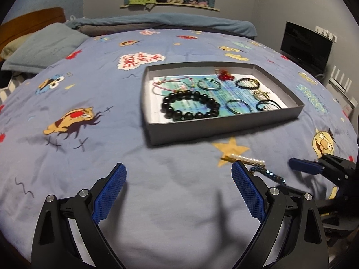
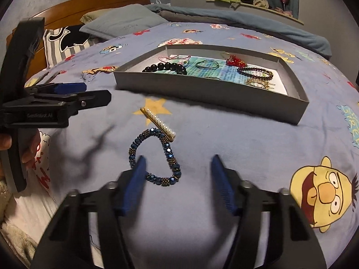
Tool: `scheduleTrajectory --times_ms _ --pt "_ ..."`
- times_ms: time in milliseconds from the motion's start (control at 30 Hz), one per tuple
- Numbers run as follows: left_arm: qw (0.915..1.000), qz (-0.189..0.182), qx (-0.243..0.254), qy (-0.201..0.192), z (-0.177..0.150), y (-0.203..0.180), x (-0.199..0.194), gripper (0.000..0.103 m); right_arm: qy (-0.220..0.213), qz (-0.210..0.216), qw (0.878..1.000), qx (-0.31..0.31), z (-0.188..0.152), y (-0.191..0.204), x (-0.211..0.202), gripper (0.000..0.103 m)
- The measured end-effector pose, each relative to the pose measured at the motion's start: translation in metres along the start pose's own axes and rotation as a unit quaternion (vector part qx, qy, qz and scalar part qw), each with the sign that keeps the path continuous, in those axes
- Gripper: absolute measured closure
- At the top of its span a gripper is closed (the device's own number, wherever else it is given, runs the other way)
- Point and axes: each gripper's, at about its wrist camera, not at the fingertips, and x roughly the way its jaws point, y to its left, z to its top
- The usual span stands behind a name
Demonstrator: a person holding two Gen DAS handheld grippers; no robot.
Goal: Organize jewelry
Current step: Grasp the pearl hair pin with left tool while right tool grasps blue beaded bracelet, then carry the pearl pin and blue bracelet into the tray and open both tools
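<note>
A blue cartoon-print bedsheet (image 1: 157,190) covers the bed; a grey-blue pillow (image 1: 44,44) lies by the wooden headboard (image 1: 33,18); a folded blue blanket (image 1: 168,22) runs along the far edge; a dark monitor (image 1: 305,44) stands at right.

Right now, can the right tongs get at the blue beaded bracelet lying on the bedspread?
Probably yes. The right tongs are open, and the blue beaded bracelet lies on the bedspread just ahead, partly between the fingers. Only the pearl hair clip rests across its far end.
</note>
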Motion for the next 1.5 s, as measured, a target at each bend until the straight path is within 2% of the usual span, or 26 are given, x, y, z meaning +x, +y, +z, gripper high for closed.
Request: scheduleTrajectory --times_ms 33,100,167,233,400,700,867,1133,1500 --pt "1.0 -0.001 0.003 0.003 0.0 -0.002 0.002 0.009 0.004 -0.003 1.0 -0.006 0.0 0.002 0.003 0.067" --pt "0.9999 -0.006 0.012 0.008 0.0 -0.007 0.006 0.009 0.014 -0.002 1.0 -0.012 -0.001 0.004 0.009 0.068" --pt "0.9997 -0.011 0.019 0.011 0.0 -0.011 0.009 0.009 0.018 -0.002 1.0 -0.021 -0.001 0.006 0.012 0.074" --pt "0.9994 -0.018 0.026 0.012 -0.001 -0.015 0.01 0.009 0.024 0.003 0.999 -0.025 -0.001 0.006 0.013 0.096" --pt "0.9987 -0.023 0.043 0.014 -0.003 -0.027 0.015 0.009 0.016 0.011 1.0 0.003 -0.001 -0.009 0.003 0.096" --pt "0.9954 -0.054 0.079 0.01 -0.002 -0.057 0.027 0.012 -0.01 -0.025 0.997 0.066 0.002 -0.05 -0.017 0.096" --pt "0.9928 -0.059 0.103 0.012 -0.005 -0.074 0.036 0.018 -0.014 -0.039 0.996 0.074 0.002 -0.061 -0.023 0.096" --pt "0.9921 -0.04 0.118 0.014 -0.006 -0.083 0.046 0.032 -0.018 -0.035 0.996 0.077 0.0 -0.065 -0.027 0.096" --pt "0.9923 -0.053 0.112 0.001 -0.006 -0.079 0.032 0.033 -0.038 -0.02 0.997 0.062 0.006 -0.057 -0.034 0.096"
